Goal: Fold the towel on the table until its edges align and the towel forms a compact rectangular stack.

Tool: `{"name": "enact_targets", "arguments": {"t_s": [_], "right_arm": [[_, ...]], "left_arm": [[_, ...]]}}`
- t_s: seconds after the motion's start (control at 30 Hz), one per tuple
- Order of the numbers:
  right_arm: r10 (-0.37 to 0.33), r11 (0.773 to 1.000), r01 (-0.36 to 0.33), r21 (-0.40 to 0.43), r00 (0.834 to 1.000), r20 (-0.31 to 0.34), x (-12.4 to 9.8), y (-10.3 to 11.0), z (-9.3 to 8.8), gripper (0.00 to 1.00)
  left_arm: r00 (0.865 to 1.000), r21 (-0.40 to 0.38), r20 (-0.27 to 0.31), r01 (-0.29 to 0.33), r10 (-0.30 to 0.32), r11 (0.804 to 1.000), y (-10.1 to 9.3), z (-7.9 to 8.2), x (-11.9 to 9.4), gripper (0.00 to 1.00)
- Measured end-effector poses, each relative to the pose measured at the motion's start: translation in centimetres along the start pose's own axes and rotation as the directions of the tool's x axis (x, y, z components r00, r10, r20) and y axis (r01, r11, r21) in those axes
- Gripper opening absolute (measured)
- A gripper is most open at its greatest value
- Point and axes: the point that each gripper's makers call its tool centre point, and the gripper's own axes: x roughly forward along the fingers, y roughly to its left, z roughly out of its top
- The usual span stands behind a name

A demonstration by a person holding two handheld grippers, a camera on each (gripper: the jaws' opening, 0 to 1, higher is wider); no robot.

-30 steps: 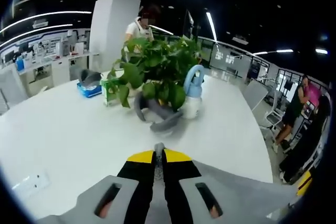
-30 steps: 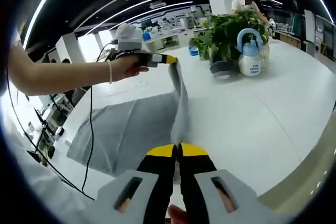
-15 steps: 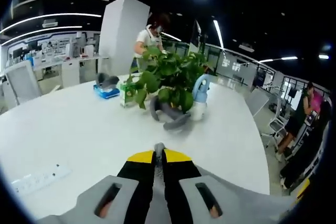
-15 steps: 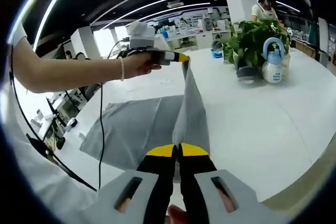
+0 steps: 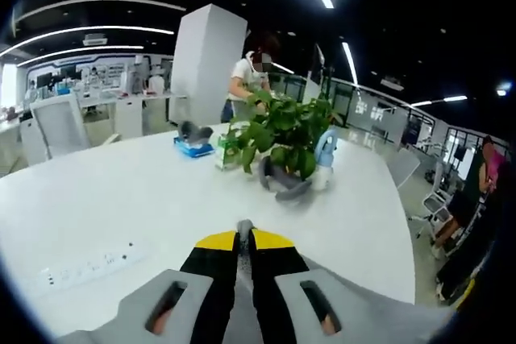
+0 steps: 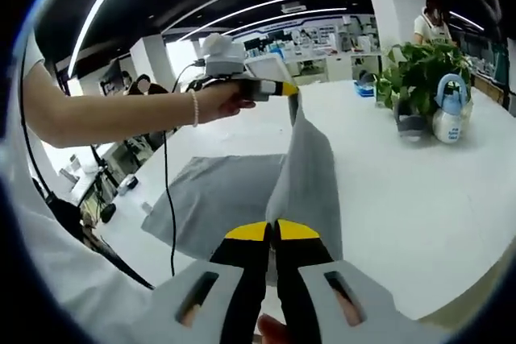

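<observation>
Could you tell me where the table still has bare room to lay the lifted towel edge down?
Bare tabletop runs from the towel out to the plant and spray bottle. In the left gripper view, bare table also lies between the power strip and the plant. It is crowded around the plant, where the bottle and other items cluster.

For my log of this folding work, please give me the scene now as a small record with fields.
towel: grey towel, one edge lifted, the rest flat on the table
left gripper: shut on the lifted edge, held by the person's hand
right gripper: shut on the same edge
surface: white table
behind: potted plant, blue and white spray bottle, power strip
fold: not yet finished
</observation>
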Motion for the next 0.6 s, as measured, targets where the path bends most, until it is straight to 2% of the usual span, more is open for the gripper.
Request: {"name": "enact_targets", "arguments": {"t_s": [0.37,0.6], "right_arm": [[0.075,0.994,-0.076,-0.079,0.997,-0.019,0.9,4.8,0.0,0.0],[0.106,0.987,-0.108,-0.118,0.994,-0.022,1.2,6.7,0.1,0.0]], "left_arm": [[0.999,-0.025,0.034,-0.04,0.041,0.999,2.7,-0.6,-4.2,0.05],[0.997,-0.02,0.037,-0.07,0.071,0.997,4.7,-1.1,-6.7,0.05]]}}
